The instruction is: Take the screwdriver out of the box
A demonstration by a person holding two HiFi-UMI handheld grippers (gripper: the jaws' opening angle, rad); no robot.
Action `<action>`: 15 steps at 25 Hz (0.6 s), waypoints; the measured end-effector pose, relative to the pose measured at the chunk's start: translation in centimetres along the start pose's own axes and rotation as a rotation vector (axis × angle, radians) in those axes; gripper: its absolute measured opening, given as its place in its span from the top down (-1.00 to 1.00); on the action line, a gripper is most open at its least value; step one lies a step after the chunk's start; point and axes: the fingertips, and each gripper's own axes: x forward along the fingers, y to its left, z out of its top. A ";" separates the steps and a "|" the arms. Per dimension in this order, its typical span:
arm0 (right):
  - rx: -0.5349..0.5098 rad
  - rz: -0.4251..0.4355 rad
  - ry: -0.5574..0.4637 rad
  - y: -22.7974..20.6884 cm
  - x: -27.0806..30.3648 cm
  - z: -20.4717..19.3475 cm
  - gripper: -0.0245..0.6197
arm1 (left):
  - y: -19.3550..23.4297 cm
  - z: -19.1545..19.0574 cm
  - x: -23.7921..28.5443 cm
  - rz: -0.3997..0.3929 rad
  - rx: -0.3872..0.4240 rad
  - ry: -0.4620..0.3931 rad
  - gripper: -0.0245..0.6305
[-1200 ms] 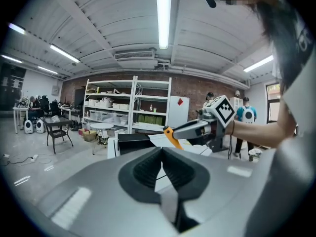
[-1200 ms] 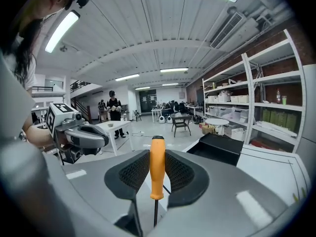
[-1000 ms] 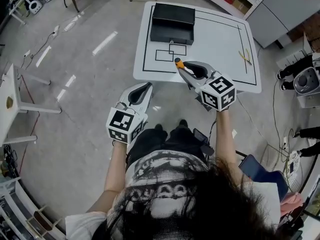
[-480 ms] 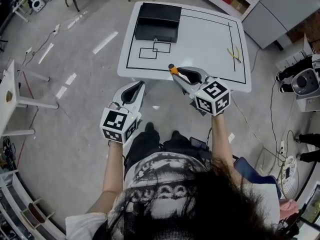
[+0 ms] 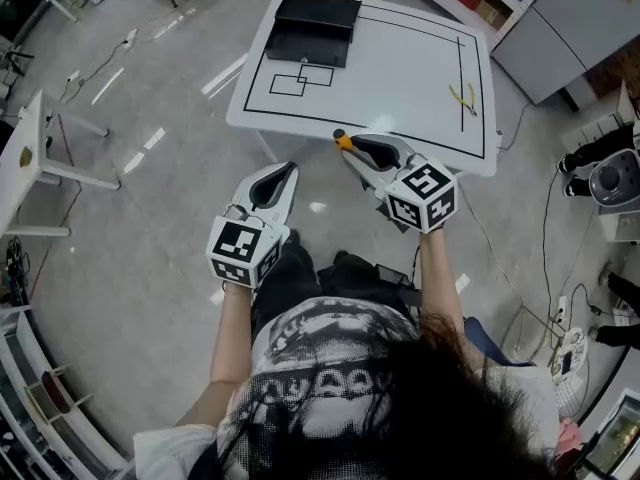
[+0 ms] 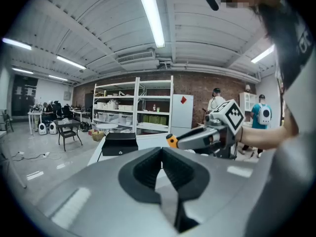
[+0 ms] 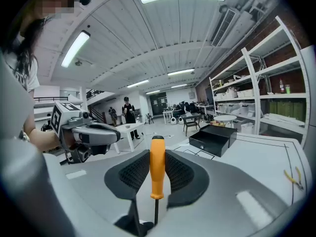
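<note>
My right gripper point(image 5: 345, 148) is shut on the orange-handled screwdriver point(image 5: 343, 139), which it holds at the near edge of the white table point(image 5: 400, 78). In the right gripper view the orange handle point(image 7: 157, 167) stands upright between the black pads, its thin shaft running down from the right gripper point(image 7: 157, 154). The black box point(image 5: 318, 26) sits at the table's far left corner, well away from both grippers; it also shows as the box point(image 7: 215, 138) and the box point(image 6: 119, 143). My left gripper point(image 5: 285, 176) hangs over the floor in front of the table, shut and empty, its jaws point(image 6: 162, 152) closed together.
Yellow pliers point(image 5: 462, 97) lie near the table's right side. Black outlined rectangles point(image 5: 300, 78) are drawn in front of the box. A small white side table point(image 5: 40, 158) stands at the left, shelving and a grey cabinet point(image 5: 560, 28) at the back right, cables on the floor.
Both grippers have drawn back from the table with the person. The screwdriver, earlier over the tabletop, is now at its near edge, and the box lies farther off.
</note>
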 end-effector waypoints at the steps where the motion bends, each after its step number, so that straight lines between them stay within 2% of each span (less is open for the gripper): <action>1: 0.000 0.007 -0.002 0.3 -0.4 -0.3 0.59 | -0.6 -0.2 -0.3 0.005 0.000 0.002 0.93; 8: -0.018 0.052 -0.011 1.8 -2.1 -1.7 0.59 | -3.2 -1.4 -1.7 0.047 -0.003 0.006 0.93; 15: -0.041 0.089 -0.005 2.7 -2.5 -2.3 0.59 | -3.9 -1.7 -2.5 0.085 -0.005 -0.004 0.93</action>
